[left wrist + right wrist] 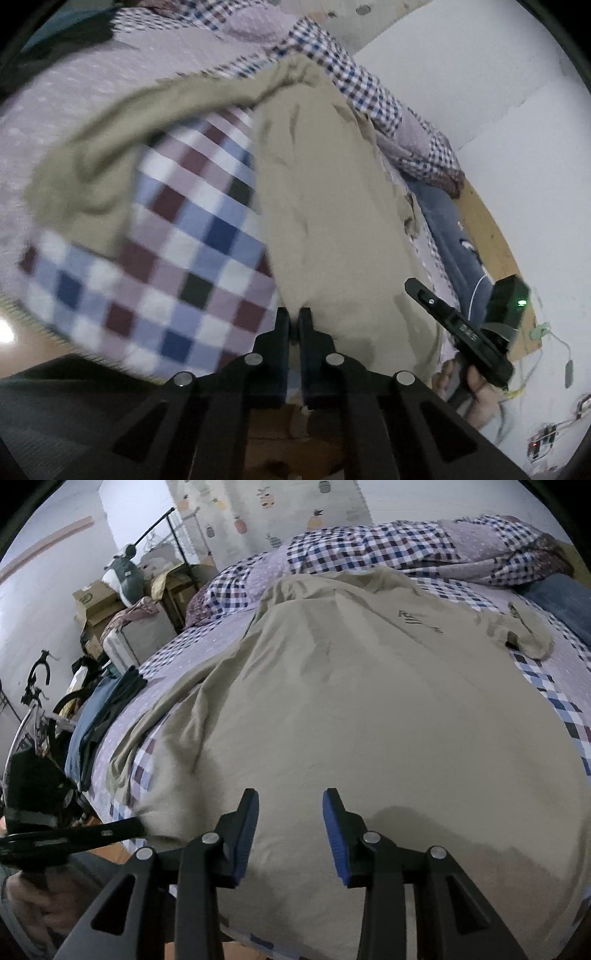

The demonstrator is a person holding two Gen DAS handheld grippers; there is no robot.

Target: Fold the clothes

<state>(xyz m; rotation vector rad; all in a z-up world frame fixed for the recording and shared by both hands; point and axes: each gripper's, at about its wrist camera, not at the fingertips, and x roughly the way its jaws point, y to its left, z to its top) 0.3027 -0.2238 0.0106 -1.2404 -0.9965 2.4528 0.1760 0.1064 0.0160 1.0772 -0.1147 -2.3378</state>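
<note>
The left gripper [294, 319] is pinching the khaki garment's [332, 221] edge; the right gripper [290, 812] is hovering partly open above it.

Camera one, my left wrist: pressed close to the beige garment [332, 221] at the bed's [74, 110] foot edge, angled down. Camera two, my right wrist: slightly farther back, angled down across the same spread garment (both views share it; each catches the other tool).

Black hand-held gripper [290, 805] with blue pads [334, 827].
</note>
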